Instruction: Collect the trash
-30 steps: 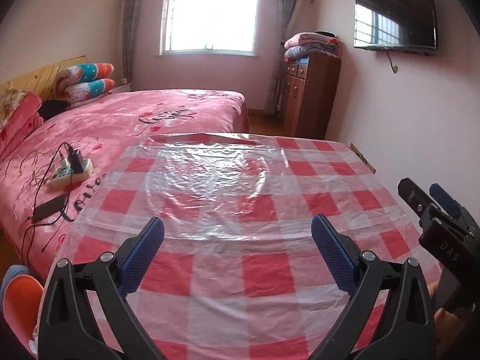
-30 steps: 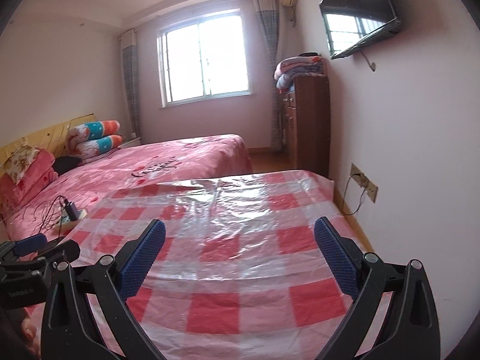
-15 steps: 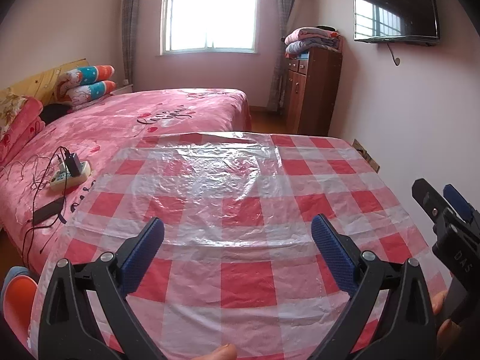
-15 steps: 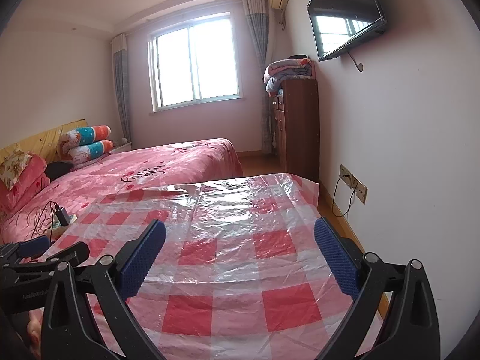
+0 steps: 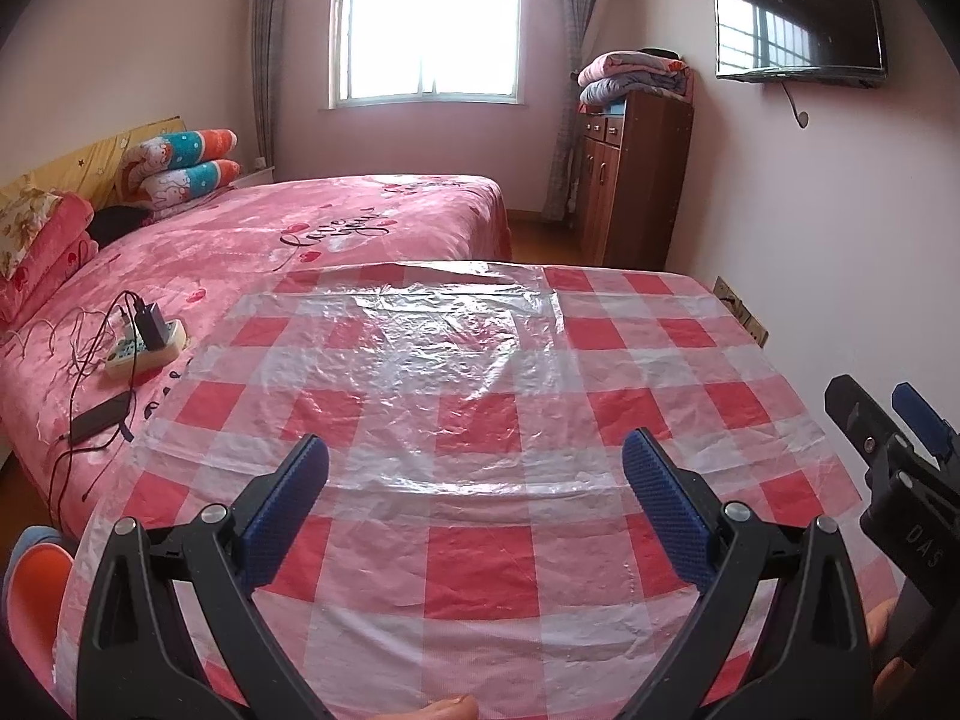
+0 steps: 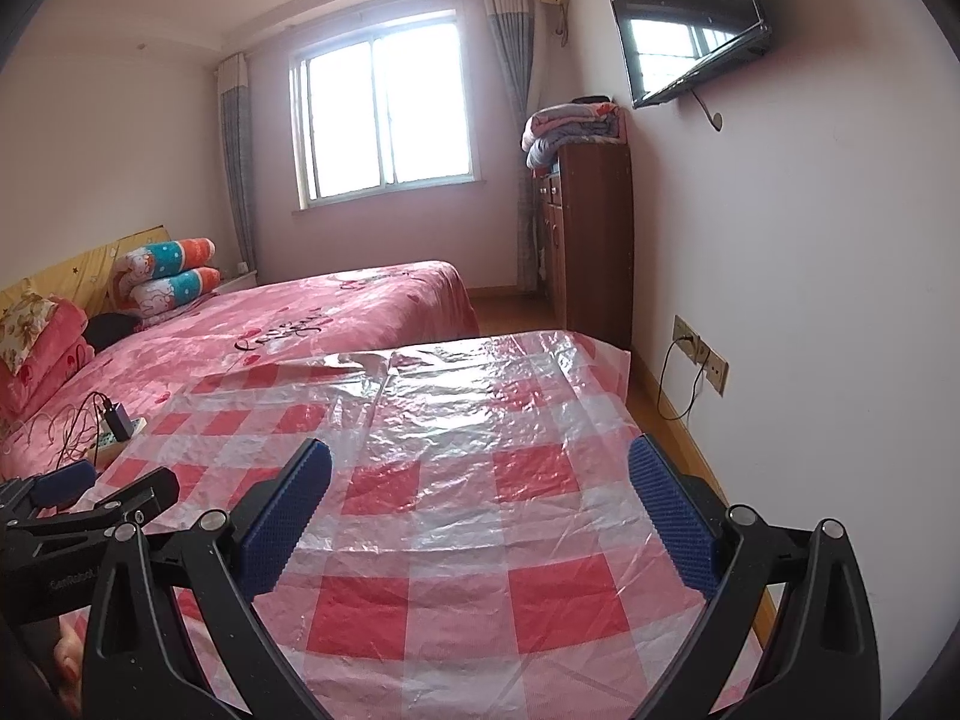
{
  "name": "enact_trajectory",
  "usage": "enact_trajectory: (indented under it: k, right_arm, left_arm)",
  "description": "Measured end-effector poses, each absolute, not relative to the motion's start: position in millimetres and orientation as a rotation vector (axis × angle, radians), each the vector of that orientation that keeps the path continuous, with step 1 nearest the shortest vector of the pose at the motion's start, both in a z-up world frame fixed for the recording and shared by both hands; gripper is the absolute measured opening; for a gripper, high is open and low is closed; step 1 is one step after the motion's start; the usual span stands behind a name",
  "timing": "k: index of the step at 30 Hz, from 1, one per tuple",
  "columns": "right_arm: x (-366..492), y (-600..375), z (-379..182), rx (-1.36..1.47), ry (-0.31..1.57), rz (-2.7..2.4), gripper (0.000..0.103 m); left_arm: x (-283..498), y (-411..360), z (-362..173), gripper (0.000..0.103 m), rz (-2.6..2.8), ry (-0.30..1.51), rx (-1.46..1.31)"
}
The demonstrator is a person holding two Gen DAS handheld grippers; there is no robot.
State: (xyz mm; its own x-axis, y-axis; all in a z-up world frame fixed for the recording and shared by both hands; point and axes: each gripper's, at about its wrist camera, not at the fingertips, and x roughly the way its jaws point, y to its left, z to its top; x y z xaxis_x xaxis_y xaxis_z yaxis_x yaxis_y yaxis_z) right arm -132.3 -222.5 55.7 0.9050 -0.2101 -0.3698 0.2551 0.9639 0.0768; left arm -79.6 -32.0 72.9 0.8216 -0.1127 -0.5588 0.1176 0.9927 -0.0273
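Observation:
A table covered with a red-and-white checked plastic cloth [image 5: 474,420] fills the lower half of both views [image 6: 456,480]. No trash item shows on it. My left gripper [image 5: 474,480] is open and empty above the cloth's near part. My right gripper [image 6: 480,486] is open and empty above the cloth's near right part. The right gripper also shows at the right edge of the left wrist view [image 5: 888,438]. The left gripper shows at the left edge of the right wrist view [image 6: 90,492].
A pink bed [image 5: 288,240] stands beyond and left of the table, with a power strip and cables [image 5: 144,342] and a dark phone [image 5: 99,417] on it. A brown cabinet [image 5: 636,180] stands by the right wall under a television [image 5: 798,18]. Wall sockets [image 6: 702,354] sit low on the right wall.
Both grippers have pulled back and risen a little; more of the table's near edge and the room now shows. Both stay open and empty.

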Motion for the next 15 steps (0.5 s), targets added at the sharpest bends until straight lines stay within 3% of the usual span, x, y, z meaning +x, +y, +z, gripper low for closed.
enact_trajectory:
  k: [15]
  right_arm:
    - [-132.1, -222.2, 53.4, 0.132, 0.387, -0.233, 0.098]
  left_arm:
    - [-79.3, -36.5, 69.3, 0.099, -0.118, 0.605, 0.019]
